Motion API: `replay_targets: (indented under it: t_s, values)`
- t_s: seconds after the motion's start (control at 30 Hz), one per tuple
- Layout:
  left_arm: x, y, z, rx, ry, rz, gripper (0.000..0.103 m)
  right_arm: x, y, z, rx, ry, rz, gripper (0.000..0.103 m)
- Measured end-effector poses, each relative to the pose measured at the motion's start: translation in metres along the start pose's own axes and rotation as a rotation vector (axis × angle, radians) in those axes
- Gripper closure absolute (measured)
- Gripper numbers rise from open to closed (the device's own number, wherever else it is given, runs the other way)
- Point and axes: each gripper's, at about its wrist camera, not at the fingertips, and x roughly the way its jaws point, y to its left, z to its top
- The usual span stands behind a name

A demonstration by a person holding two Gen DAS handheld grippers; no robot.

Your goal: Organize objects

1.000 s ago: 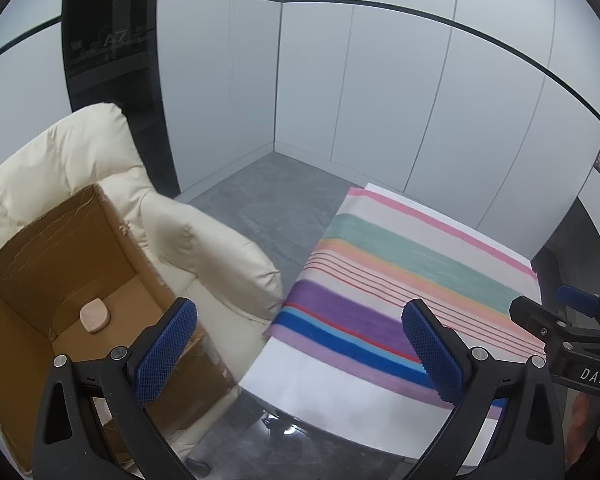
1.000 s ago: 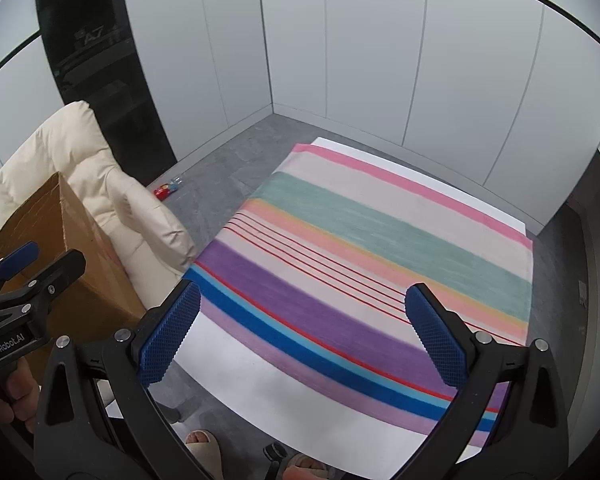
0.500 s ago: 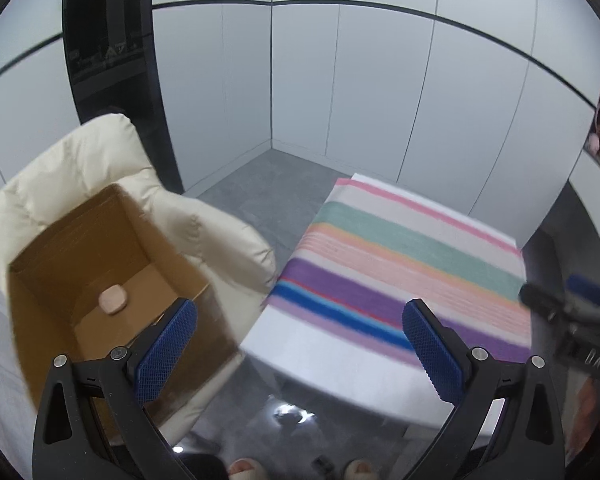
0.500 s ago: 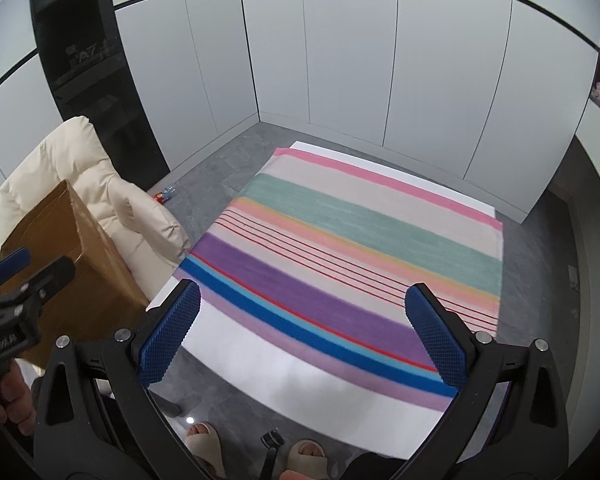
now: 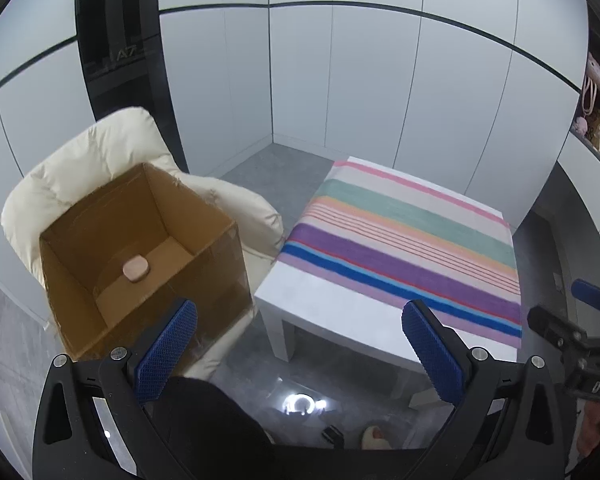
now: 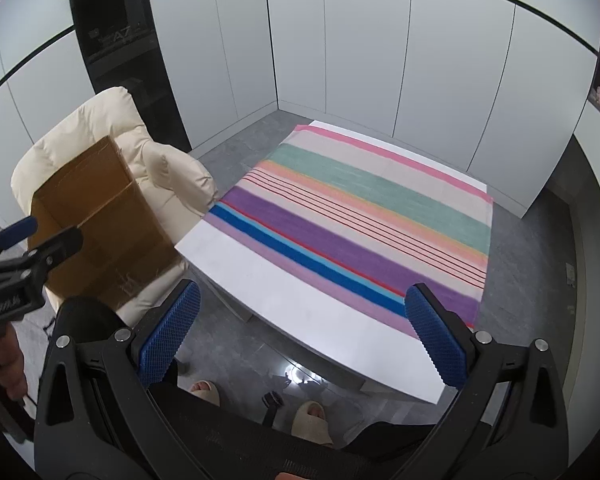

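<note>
1. Left tongs and right tongs both gape, holding nothing.
2. A small pinkish object, hard to identify, lies inside the cardboard box beside the tabletop.
3. From the right wrist view, the box's inside is hidden.

You've got a brown cardboard box on a cream padded chair, with a small pinkish-beige pad inside. The white table wears a striped cloth: pink, teal, orange, thin red lines, purple, blue. Both grippers have black frames and blue textured pads. Grey floor, white wall panels.
</note>
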Motion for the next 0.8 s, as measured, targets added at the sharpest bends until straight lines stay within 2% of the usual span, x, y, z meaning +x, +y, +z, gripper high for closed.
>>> replay_targets:
  t_s: [0.43, 0.8]
  values:
    - [-0.009, -0.021, -0.017, 0.060, -0.031, 0.028, 0.000, -0.006, -0.016, -0.009, 0.036, -0.014, -0.003, 0.000]
    - [-0.011, -0.027, -0.024, 0.094, -0.054, -0.013, 0.000, -0.002, -0.016, -0.006, 0.039, -0.010, -0.010, 0.000]
